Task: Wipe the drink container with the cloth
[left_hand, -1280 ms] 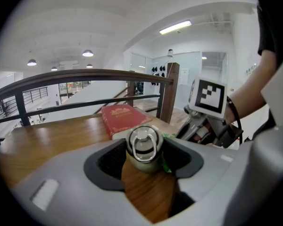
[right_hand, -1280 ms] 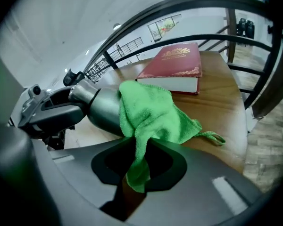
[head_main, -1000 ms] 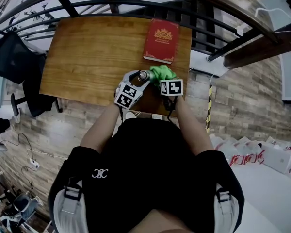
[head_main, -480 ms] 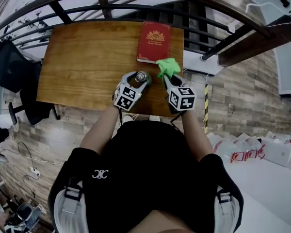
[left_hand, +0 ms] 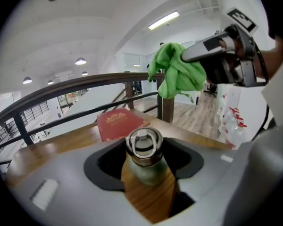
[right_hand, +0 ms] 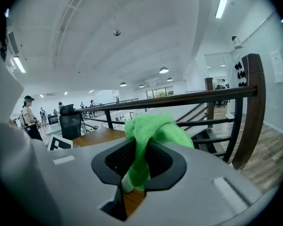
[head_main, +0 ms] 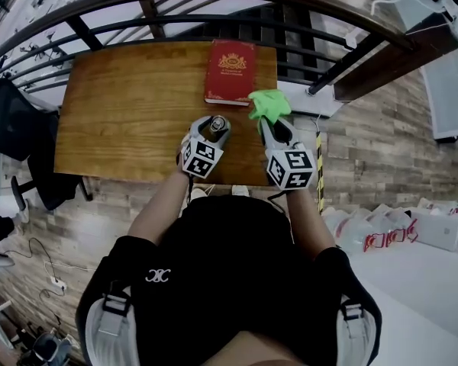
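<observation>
Low in the middle of the head view, the left claw (head_main: 213, 131) pinched the bottle (head_main: 217, 124), upright near the wooden surface's (head_main: 122, 105) front edge. A red book (head_main: 230, 71) lay above it. Further right, the right claw (head_main: 270, 122) pinched the green cloth (head_main: 269, 103), apart from the bottle.
</observation>
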